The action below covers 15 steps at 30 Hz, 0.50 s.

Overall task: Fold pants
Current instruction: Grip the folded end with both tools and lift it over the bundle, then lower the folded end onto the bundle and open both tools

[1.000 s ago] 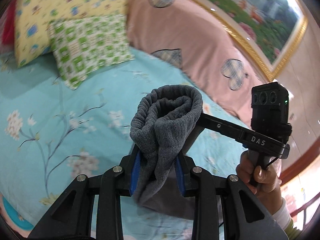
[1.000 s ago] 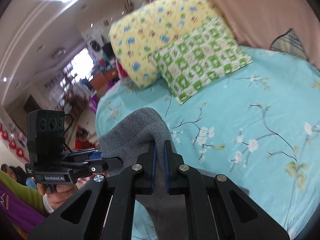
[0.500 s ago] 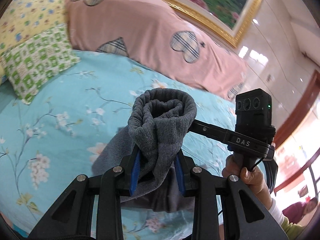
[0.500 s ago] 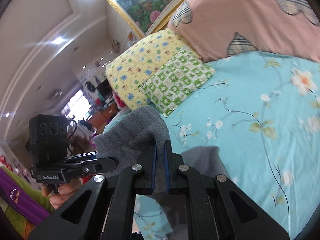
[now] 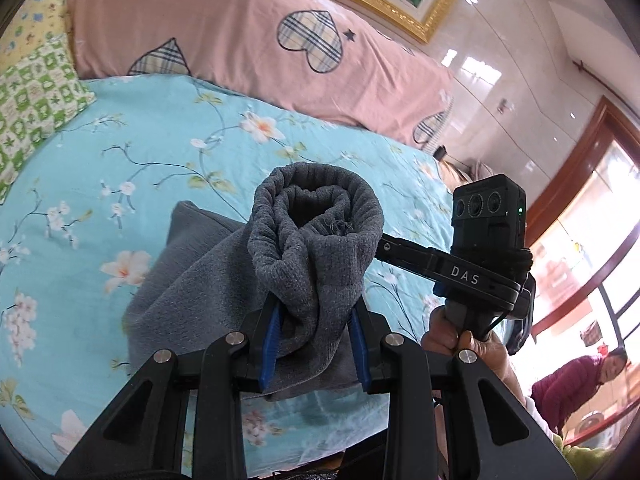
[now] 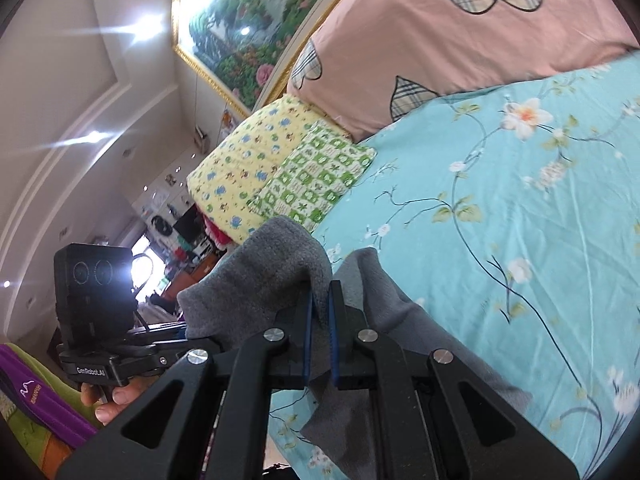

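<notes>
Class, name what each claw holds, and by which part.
Both hold the grey pants: left claw grips a bunched, ribbed end; right claw pinches a fold of fabric.

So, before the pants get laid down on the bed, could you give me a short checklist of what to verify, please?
1. Left hand-held gripper clamped on a thick bunch of the pants: ok.
2. Right hand-held gripper shut on a thin edge of cloth: ok.
3. Pants spread flat between the two grips: not ok; the left end is rolled up and the rest sags.
4. Bed sheet ahead bare of other items: ok.
5. Pillows apart from the landing area: ok.
6. Legs aligned for the fold: cannot tell.
</notes>
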Each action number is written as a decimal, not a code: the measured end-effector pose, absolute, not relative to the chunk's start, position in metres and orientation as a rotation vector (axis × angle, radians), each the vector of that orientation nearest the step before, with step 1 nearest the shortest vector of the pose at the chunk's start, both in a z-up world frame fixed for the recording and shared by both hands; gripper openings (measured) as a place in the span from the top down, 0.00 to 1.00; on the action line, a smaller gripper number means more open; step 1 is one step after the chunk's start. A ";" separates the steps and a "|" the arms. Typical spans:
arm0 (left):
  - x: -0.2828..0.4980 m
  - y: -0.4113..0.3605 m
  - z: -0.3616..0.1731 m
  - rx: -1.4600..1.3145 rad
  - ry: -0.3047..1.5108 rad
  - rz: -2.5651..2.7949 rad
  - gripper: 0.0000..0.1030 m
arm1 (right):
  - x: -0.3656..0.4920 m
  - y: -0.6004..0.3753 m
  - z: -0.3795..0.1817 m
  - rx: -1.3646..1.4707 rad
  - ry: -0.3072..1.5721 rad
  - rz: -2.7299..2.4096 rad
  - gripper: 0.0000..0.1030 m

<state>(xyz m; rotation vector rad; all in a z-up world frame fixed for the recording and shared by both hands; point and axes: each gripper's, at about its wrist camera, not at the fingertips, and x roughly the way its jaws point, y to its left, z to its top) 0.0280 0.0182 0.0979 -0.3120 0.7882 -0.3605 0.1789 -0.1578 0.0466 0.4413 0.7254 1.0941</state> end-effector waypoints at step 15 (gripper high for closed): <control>0.049 -0.045 0.035 -0.243 0.951 -0.483 0.70 | 0.161 -0.207 0.003 0.470 0.763 0.886 0.92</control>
